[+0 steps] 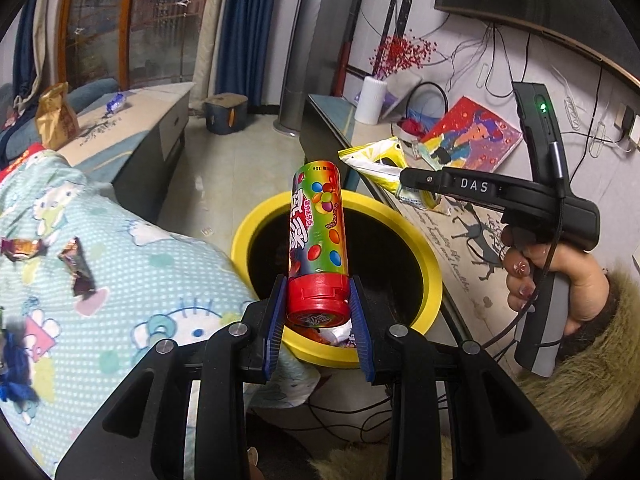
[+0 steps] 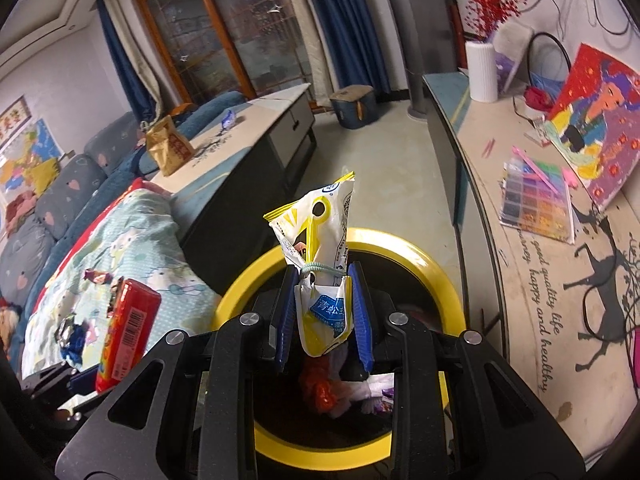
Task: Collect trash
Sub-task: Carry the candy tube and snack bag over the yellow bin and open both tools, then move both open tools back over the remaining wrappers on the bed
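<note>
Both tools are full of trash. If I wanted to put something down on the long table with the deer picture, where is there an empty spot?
The long table is bare near the deer picture, between the bead book and the yellow bin. It is crowded farther back, around the white vase and colourful painting.

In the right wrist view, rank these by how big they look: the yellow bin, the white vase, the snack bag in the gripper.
1. Yellow bin
2. Snack bag, though it sits closest to the camera
3. White vase, far off
</note>
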